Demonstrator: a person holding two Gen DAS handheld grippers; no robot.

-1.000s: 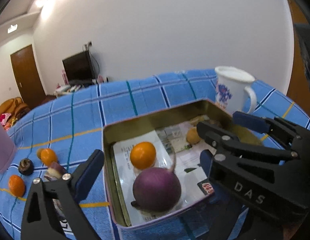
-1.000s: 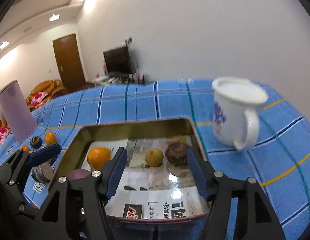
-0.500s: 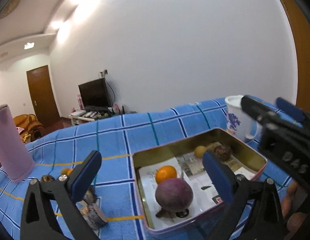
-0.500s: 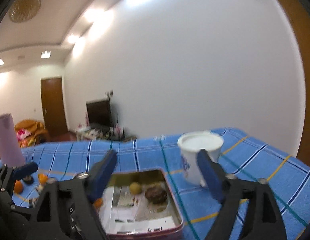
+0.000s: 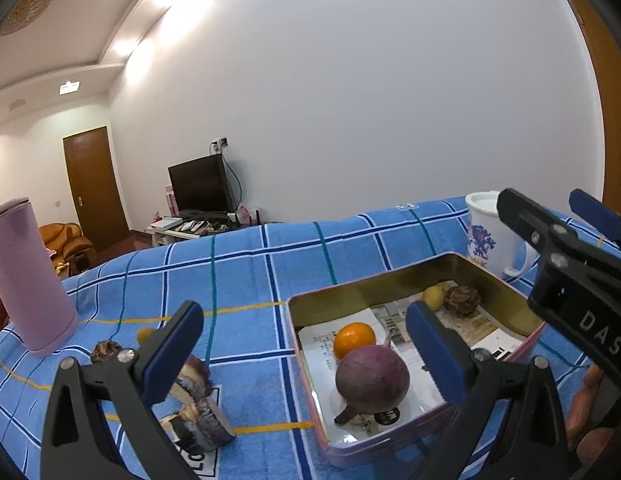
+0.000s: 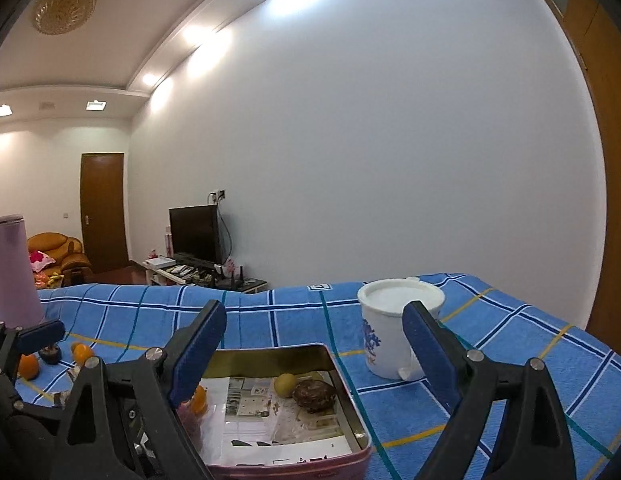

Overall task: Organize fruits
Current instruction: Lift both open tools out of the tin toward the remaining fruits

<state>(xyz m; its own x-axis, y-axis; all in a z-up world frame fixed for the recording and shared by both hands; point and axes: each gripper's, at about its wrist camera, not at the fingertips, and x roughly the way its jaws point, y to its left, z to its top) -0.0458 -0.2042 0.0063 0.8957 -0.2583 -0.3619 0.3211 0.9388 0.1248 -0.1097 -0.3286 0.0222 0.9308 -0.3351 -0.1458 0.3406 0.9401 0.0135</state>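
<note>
An open metal tin [image 5: 390, 280] lined with printed paper sits on the blue checked cloth. It holds a round purple fruit [image 5: 372, 376], an orange [image 5: 353, 338], a small yellow fruit [image 5: 433, 297] and a brown fruit [image 5: 461, 300]. My left gripper [image 5: 306, 344] hangs open before the tin's near left corner, with nothing in it. My right gripper [image 6: 314, 344] is open and empty above the tin's near edge [image 6: 350, 412]. Loose on the cloth to the left lie cut purple pieces [image 5: 198, 420], two oranges [image 6: 28, 366] and a dark fruit [image 6: 50, 354].
A white mug [image 6: 390, 332] with a blue print stands just right of the tin. A tall pink tumbler [image 5: 26, 276] stands at the far left of the cloth. Behind the table are a television, a sofa and a brown door.
Both views have tilted up and drawn back from the tin. The right gripper's jaws have spread wider, and it has lifted off the tin towards the right.
</note>
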